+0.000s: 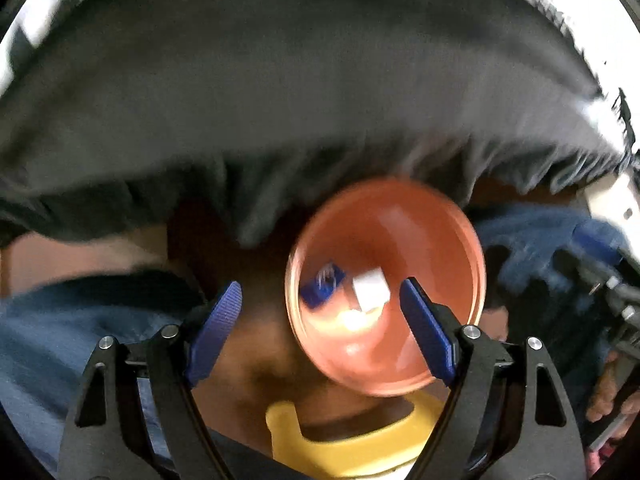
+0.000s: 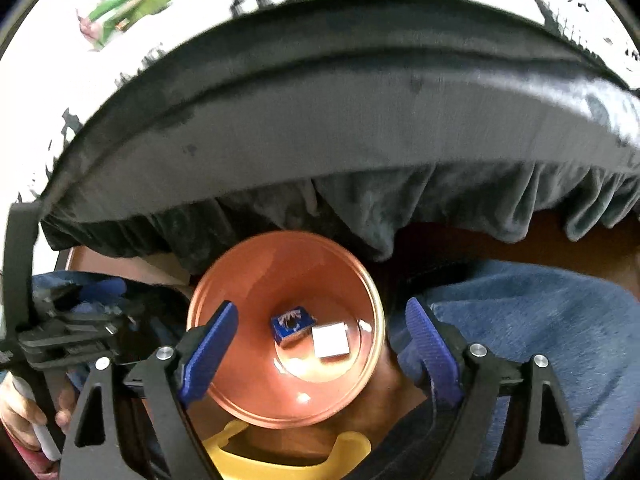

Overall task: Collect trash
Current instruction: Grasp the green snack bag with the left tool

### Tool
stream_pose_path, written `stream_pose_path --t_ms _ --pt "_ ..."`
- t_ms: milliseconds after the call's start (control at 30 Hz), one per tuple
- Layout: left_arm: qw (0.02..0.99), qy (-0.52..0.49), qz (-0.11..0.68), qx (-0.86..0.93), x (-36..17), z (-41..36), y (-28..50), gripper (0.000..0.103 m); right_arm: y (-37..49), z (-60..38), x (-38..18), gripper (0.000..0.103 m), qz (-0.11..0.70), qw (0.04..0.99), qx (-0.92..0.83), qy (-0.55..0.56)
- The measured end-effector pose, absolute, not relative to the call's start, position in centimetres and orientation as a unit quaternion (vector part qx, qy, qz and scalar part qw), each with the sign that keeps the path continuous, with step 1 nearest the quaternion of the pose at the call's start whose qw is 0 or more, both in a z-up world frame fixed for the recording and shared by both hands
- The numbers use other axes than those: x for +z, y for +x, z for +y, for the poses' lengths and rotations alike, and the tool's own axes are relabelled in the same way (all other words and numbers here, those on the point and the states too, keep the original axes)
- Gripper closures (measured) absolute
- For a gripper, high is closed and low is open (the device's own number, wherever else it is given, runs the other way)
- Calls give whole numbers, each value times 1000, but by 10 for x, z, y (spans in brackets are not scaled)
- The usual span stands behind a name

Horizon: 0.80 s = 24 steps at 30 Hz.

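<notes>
Orange plastic formed the round bin (image 2: 286, 336), its mouth facing up toward both cameras. On its floor a blue box (image 2: 293, 325) lay flat, long axis slanting, just beside a white square piece (image 2: 330, 342). Jaws of the left gripper (image 1: 320, 312) and right gripper (image 2: 320, 328) stood wide, holding nothing, above the bin below the grey-covered table (image 2: 360, 128).

left gripper (image 1: 320, 316): black frame | ribbed blue pads (image 1: 218, 324) | silver screws (image 1: 107, 342)
</notes>
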<state>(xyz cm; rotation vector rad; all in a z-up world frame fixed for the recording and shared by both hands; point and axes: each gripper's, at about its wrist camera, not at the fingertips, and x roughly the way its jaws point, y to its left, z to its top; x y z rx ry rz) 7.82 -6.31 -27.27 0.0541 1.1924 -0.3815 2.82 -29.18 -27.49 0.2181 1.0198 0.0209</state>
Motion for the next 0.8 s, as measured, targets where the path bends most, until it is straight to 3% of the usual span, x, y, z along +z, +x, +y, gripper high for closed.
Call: stream_pose_path --t_ms 133,233,333,700,733,800 --pt "868 18 462 -182 -207 -46 87 24 25 -286 -255 14 455 885 20 95" --pt "902 9 393 -181 -163 -32 97 14 24 -278 -245 14 439 893 33 91" --pt "925 -7 342 -167 -129 -18 121 13 26 -267 -242 13 433 897 45 80" --pt "943 -56 309 -113 -88 -16 238 13 28 -256 -241 13 431 898 54 65" --pt "940 -60 316 -113 -89 -18 247 17 28 -258 -241 13 431 898 53 67" --pt "937 -61 324 -118 -88 -19 256 39 28 -259 -241 13 431 898 52 69"
